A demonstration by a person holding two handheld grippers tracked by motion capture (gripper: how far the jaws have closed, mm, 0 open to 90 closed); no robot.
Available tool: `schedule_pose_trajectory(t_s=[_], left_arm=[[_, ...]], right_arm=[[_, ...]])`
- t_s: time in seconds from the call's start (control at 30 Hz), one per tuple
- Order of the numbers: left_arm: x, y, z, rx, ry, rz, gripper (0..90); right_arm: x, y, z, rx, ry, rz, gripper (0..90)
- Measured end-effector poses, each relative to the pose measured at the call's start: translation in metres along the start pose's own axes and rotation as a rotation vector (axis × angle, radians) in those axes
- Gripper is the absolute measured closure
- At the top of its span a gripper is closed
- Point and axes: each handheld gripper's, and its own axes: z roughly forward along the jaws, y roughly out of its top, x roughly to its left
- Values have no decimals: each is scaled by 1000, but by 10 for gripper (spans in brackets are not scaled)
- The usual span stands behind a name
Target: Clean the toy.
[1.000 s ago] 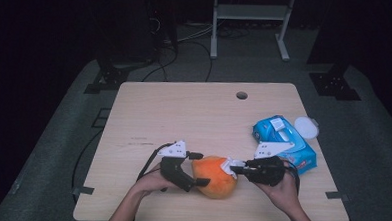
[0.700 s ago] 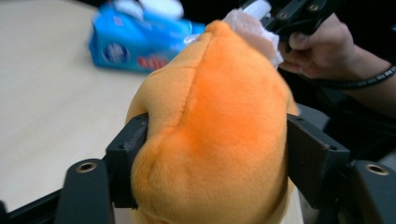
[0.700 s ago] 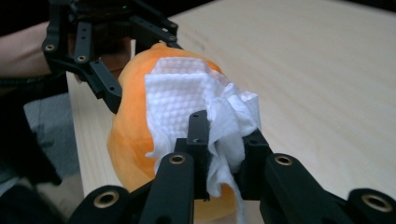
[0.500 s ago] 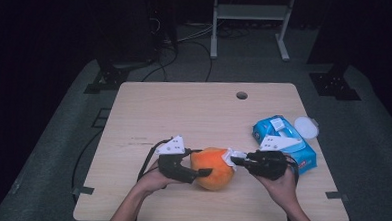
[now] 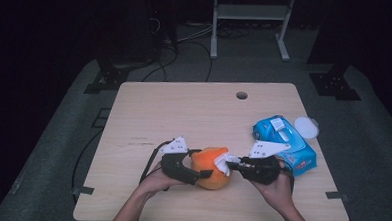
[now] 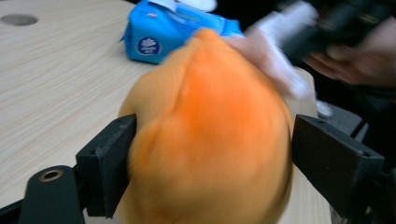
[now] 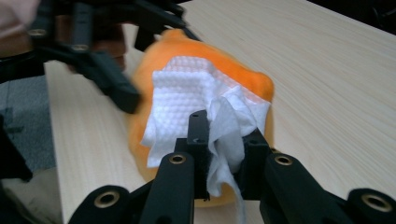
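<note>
Two claws on orange plush [image 5: 212,167] near counter [image 5: 194,110] front edge. Left claw [image 5: 194,171] jaws just reopened, straddling plush, left pad touching, right apart. Right claw [image 7: 223,156] pinches white wipe [image 7: 196,105] against plush. Risk: loose hold, plush rolls under wiping.

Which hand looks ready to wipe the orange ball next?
Right, probably. The right gripper already pinches the white wipe against the orange ball, while the left gripper brackets the ball, its jaws having just been opening.
</note>
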Motion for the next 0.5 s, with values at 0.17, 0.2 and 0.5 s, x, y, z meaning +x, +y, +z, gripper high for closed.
schedule_pose_trajectory(t_s=[0.17, 0.2, 0.5], left_arm=[[-7, -1, 6, 14, 46, 71, 225], [-10, 1, 8, 21, 79, 78, 243], [-8, -2, 10, 13, 90, 39, 279]], right_arm=[[-12, -5, -3, -5, -12, 51, 779], [-6, -4, -3, 1, -22, 30, 781], [15, 8, 2, 6, 21, -69, 782]])
